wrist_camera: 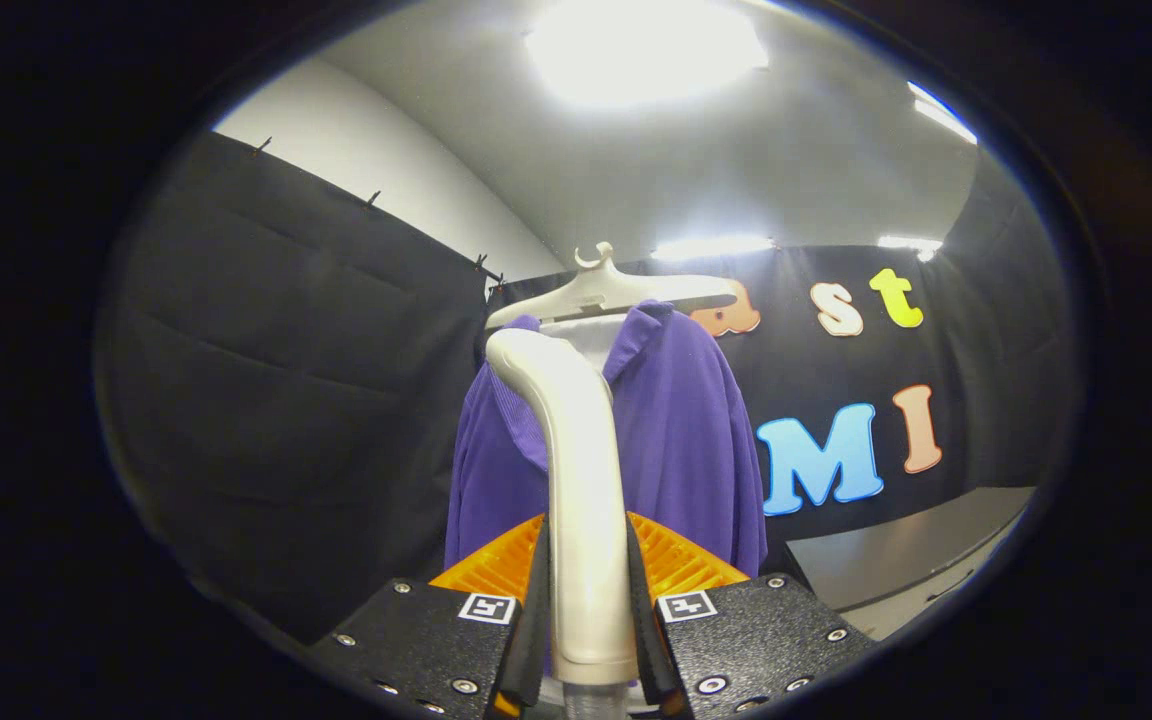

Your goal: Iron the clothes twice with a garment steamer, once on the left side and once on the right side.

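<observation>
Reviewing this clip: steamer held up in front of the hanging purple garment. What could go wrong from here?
1. The gripper jaws clamp only the lower handle of the tall steamer; its head could tilt or slip during a stroke.
2. The purple garment hangs loosely on a hanger; pushing may swing it instead of pressing it.
</observation>
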